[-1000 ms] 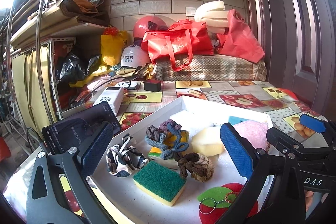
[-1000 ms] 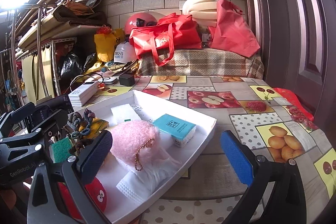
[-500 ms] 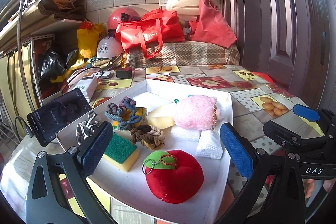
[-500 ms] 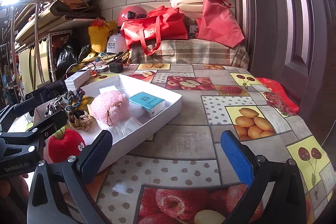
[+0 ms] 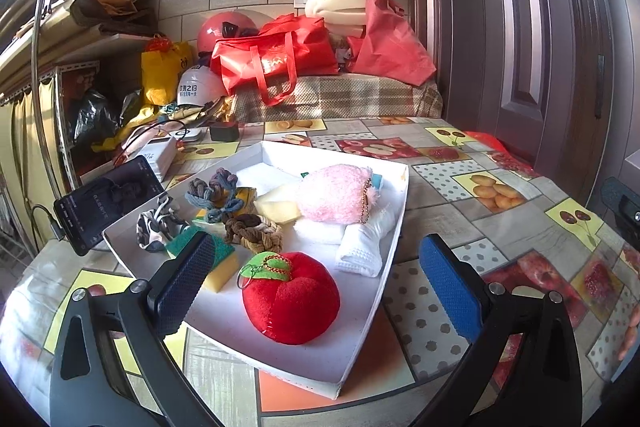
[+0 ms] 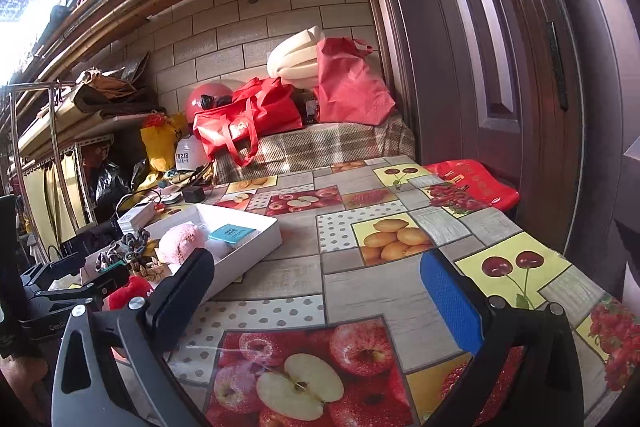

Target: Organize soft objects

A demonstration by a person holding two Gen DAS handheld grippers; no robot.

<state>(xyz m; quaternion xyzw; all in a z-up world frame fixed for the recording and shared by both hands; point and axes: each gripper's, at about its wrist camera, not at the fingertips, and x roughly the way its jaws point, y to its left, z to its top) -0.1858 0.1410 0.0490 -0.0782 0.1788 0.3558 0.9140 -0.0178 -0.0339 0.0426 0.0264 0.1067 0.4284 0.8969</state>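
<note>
A white tray (image 5: 394, 231) on the fruit-print table holds soft things: a red plush apple (image 5: 292, 301) at its near end, a pink fluffy pouch (image 5: 334, 193), a folded white cloth (image 5: 362, 247), a brown knotted rope (image 5: 250, 229), a green-and-yellow sponge (image 5: 218, 259), a blue-grey knot (image 5: 214, 191) and a patterned scrunchie (image 5: 154, 227). My left gripper (image 5: 316, 281) is open, held just above the near end of the tray with the apple between its fingers' lines. My right gripper (image 6: 320, 299) is open over bare tablecloth, right of the tray (image 6: 256, 245).
A phone (image 5: 106, 205) leans by the tray's left side. A white box (image 5: 160, 155) and a black charger (image 5: 224, 131) lie behind. Red bags (image 5: 280, 59) and foam sit on a checked bench at the back. A door (image 6: 500, 67) closes the right side.
Both grippers have pulled back and to the right. The left view now takes in the whole tray with the apple nearest; the right gripper has left the tray for bare table.
</note>
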